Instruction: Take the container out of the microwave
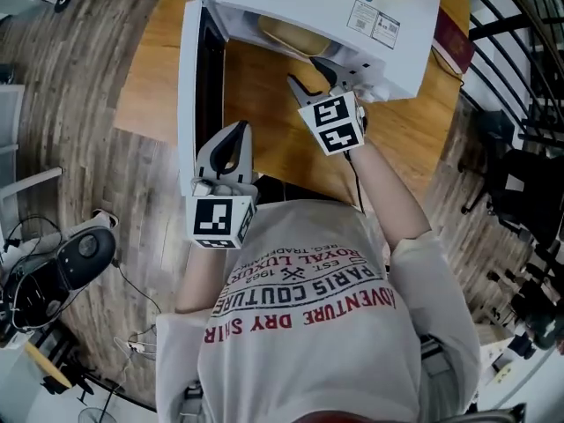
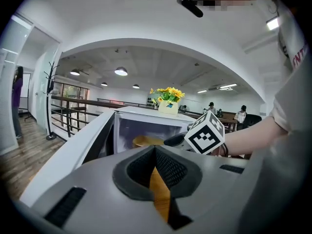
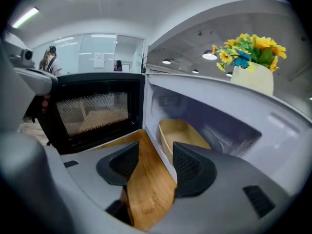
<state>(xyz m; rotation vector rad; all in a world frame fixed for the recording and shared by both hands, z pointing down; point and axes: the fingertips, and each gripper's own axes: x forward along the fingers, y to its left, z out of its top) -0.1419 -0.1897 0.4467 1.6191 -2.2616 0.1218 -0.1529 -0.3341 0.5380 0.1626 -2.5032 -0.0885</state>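
The white microwave (image 1: 352,7) stands on a wooden table (image 1: 159,60) with its door (image 1: 189,95) swung open to the left. Inside lies a shallow tan container (image 1: 286,35), also visible in the right gripper view (image 3: 183,133) and in the left gripper view (image 2: 146,141). My right gripper (image 1: 307,73) hovers open just in front of the cavity, short of the container, with only tabletop (image 3: 146,189) between its jaws. My left gripper (image 1: 231,135) is held beside the door's lower edge, jaws together and holding nothing (image 2: 156,152).
A vase of yellow flowers (image 3: 251,74) sits on top of the microwave. A red book (image 1: 451,38) lies at the table's right end. Black railings (image 1: 520,77) run along the right. A black device with cables (image 1: 70,258) sits on the floor at left.
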